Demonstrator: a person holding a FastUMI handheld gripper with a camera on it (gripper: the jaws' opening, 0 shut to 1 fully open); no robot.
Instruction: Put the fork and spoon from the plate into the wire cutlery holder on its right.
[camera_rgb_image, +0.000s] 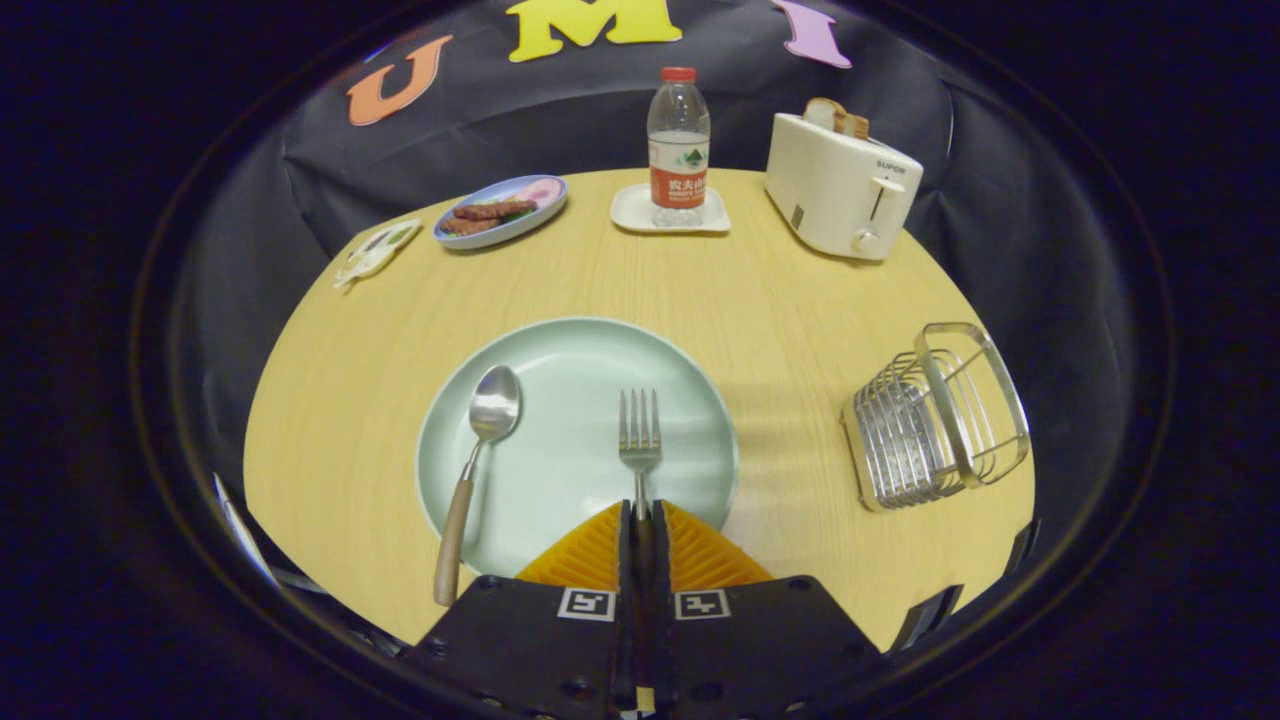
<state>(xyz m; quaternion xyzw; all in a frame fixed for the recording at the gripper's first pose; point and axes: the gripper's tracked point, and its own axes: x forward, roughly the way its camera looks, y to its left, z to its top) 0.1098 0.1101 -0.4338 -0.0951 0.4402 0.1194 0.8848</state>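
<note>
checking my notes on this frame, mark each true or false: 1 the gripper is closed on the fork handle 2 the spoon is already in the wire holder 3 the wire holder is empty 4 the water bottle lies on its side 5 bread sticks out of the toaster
1. True: the gripper has both fingers pressed on the fork handle.
2. False: the spoon lies on the plate, beside the fork.
3. True: the wire cutlery holder holds nothing.
4. False: the water bottle stands upright on a small white tray.
5. True: bread sticks out of the toaster.
</note>
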